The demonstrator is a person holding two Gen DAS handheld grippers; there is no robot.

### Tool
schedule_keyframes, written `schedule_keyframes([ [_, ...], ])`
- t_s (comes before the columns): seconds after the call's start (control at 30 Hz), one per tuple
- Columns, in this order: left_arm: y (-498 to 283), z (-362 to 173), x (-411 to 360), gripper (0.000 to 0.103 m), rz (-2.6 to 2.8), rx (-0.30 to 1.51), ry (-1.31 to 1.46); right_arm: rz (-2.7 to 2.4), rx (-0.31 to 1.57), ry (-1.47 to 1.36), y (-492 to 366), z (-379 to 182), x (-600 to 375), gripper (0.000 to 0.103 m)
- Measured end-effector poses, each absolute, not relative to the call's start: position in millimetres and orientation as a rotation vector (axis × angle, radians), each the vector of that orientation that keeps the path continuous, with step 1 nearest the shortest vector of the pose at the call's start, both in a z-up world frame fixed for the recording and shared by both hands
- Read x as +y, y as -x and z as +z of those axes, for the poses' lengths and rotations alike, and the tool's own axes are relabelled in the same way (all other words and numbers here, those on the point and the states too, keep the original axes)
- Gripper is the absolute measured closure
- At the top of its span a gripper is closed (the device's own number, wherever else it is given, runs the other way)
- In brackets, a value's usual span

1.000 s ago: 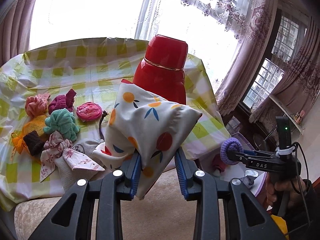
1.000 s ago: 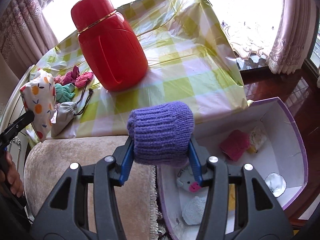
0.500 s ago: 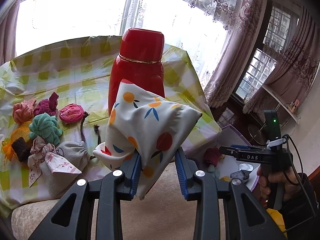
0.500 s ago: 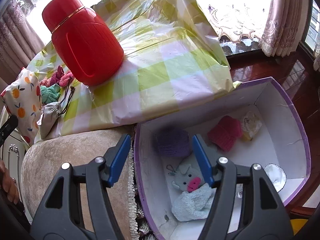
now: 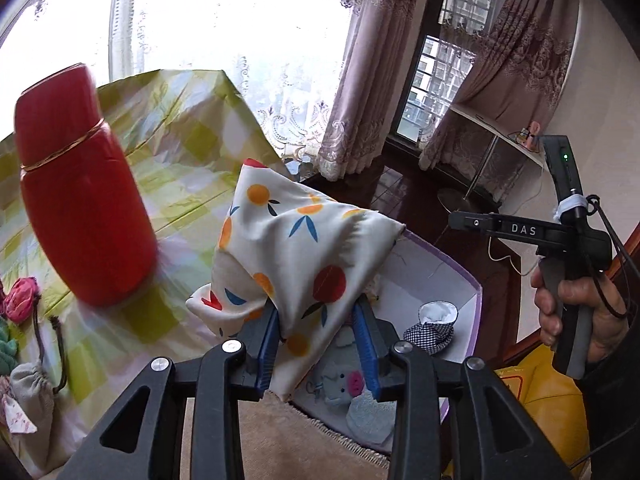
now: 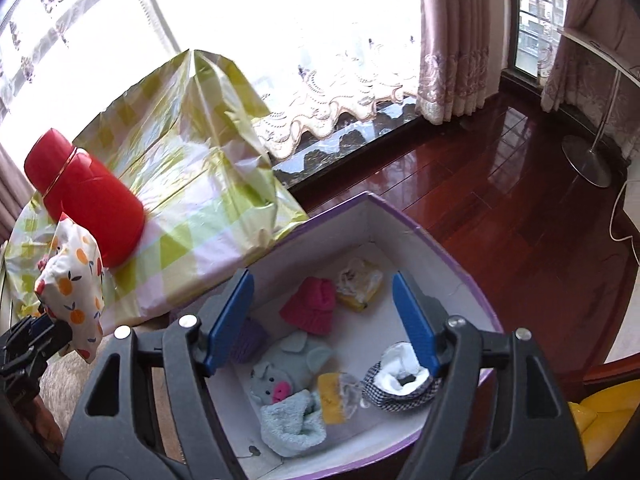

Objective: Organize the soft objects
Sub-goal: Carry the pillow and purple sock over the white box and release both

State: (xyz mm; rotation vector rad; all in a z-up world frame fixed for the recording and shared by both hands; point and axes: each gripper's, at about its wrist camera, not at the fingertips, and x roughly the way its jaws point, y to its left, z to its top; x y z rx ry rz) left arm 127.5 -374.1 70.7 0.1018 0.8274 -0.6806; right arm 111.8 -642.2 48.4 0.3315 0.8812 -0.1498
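Swung toward the box (image 5: 460,276), the pouch (image 5: 296,256) is clamped by the left gripper (image 5: 318,344), release over it being needed next, while the right gripper (image 6: 322,320) is held apart, empty.

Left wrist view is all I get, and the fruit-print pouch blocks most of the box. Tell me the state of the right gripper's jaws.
Observer: The right gripper has its jaws wide open with nothing between them, hanging over the purple-rimmed box.
Operator: Report where the purple knit piece is.
Observer: The purple knit piece lies inside the box, by the wall on the picture's left, partly hidden behind the left jaw.
Operator: List what sits at the box's far end.
Observer: A pink knit hat and a yellow packet, side by side.
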Motion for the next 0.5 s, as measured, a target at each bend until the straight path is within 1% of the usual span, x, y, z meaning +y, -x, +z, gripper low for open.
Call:
schedule_keyframes([
  [0.13,-129.4,70.3,-428.9,0.065,-0.770,0.812,-0.164,-0.224,0.848,-0.364,-98.9,55.0,-672.5,0.026],
  [0.23,-134.8,72.4,-465.2,0.058,-0.844,0.805,-0.171,-0.265,0.832,-0.383,-90.5,57.2,-689.3,0.026],
  [0.27,-137.0,72.7,-475.8,0.048,-0.881,0.803,-0.162,-0.275,0.829,-0.390,-88.0,57.6,-693.7,0.026],
  [0.3,-139.2,71.9,-485.0,0.032,-0.907,0.803,-0.156,-0.284,0.827,-0.397,-85.8,58.0,-697.8,0.025],
  [0.33,-141.6,70.3,-492.6,0.025,-0.908,0.805,-0.158,-0.291,0.827,-0.403,-83.9,57.6,-701.2,0.025],
  [0.37,-143.9,68.6,-496.2,0.021,-0.892,0.806,-0.165,-0.297,0.828,-0.408,-82.5,56.9,-703.8,0.025],
  [0.5,-150.6,62.5,-481.0,0.021,-0.848,0.840,-0.137,-0.294,0.839,-0.415,-78.9,52.0,-705.9,0.024],
])
